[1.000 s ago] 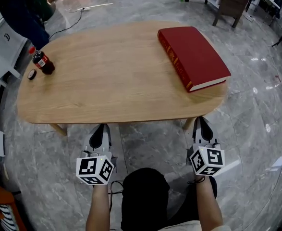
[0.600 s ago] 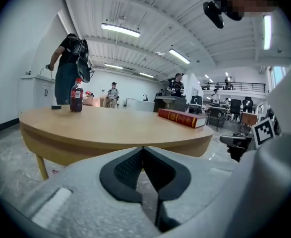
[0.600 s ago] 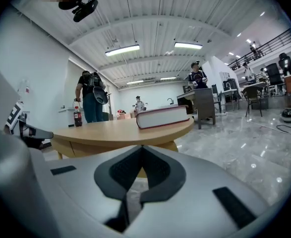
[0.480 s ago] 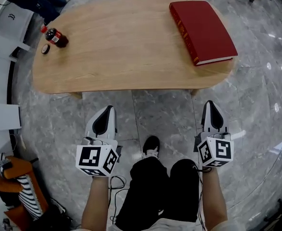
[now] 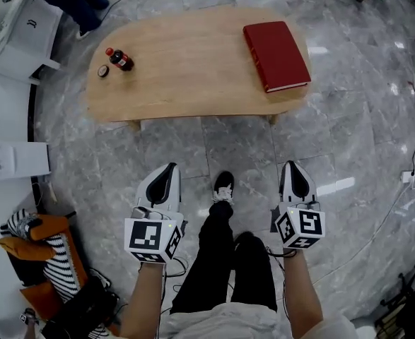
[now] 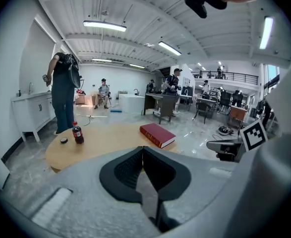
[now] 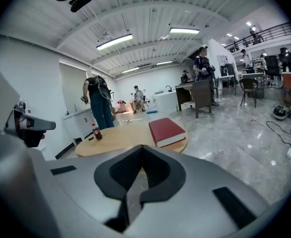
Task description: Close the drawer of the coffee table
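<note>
Ahead on the floor (image 5: pixel 348 133), well apart from both grippers, stands the table (image 5: pixel 193 76); I cannot make out its drawer in any view. A red book (image 5: pixel 276 55) lies on its right end, and a bottle (image 5: pixel 120 59) and cap (image 5: pixel 103 70) are on its left. Only the gripper views show a person (image 6: pixel 63 95) standing beyond the bottle. The left gripper (image 5: pixel 169 169) and right gripper (image 5: pixel 293 168) are both clenched on nothing.

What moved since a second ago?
The person backed away from the table. A second ago the left gripper and right gripper were at its near edge; now bare floor lies between. Nothing was grabbed or let go: both grippers are shut and empty. The book, bottle and cap stayed put.
</note>
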Demonstrator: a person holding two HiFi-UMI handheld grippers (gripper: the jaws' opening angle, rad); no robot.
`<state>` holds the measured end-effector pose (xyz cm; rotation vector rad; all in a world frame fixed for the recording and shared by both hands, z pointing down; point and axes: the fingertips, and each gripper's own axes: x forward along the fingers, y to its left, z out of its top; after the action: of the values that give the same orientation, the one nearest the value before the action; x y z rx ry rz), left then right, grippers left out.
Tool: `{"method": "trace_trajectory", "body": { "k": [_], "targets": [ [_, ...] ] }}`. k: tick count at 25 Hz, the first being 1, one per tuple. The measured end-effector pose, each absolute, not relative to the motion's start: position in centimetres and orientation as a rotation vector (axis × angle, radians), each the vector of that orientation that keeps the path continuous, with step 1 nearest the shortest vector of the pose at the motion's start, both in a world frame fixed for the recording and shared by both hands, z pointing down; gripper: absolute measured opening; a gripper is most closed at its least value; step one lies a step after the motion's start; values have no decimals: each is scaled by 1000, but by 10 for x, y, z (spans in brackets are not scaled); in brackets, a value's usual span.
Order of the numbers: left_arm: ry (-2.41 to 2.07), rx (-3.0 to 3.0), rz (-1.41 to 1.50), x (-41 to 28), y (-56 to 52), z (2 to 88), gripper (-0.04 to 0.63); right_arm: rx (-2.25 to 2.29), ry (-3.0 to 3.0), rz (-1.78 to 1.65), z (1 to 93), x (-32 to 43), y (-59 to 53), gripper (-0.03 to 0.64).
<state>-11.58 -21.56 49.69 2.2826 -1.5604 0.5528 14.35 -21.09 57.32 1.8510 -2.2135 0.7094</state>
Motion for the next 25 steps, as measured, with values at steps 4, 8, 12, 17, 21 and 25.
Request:
{"method": "trace_trajectory", "body": {
  "k": [4, 8, 12, 17, 21, 25],
  "targets": [
    [-1508, 2286, 548, -101, -174, 428, 9, 1841, -2181, 752, 495, 145, -164, 15],
    [-1452, 2288, 516, -87, -123, 364, 9, 1809, -2164, 798, 428, 133, -111, 15],
    [-1412, 2358, 401, -68, -84, 308, 9, 1786, -2197, 743, 373, 122, -69, 15],
    [-1334, 2359, 345, -52, -25, 264, 9, 1738, -2230, 735, 328, 108, -12, 15],
    [-1301, 2383, 375, -48, 27, 256, 9, 1709, -2274, 767, 311, 82, 41, 15],
    [-1276, 2412, 433, -34, 52, 265, 9, 1651, -2313, 654, 298, 75, 65, 15]
  ]
}}
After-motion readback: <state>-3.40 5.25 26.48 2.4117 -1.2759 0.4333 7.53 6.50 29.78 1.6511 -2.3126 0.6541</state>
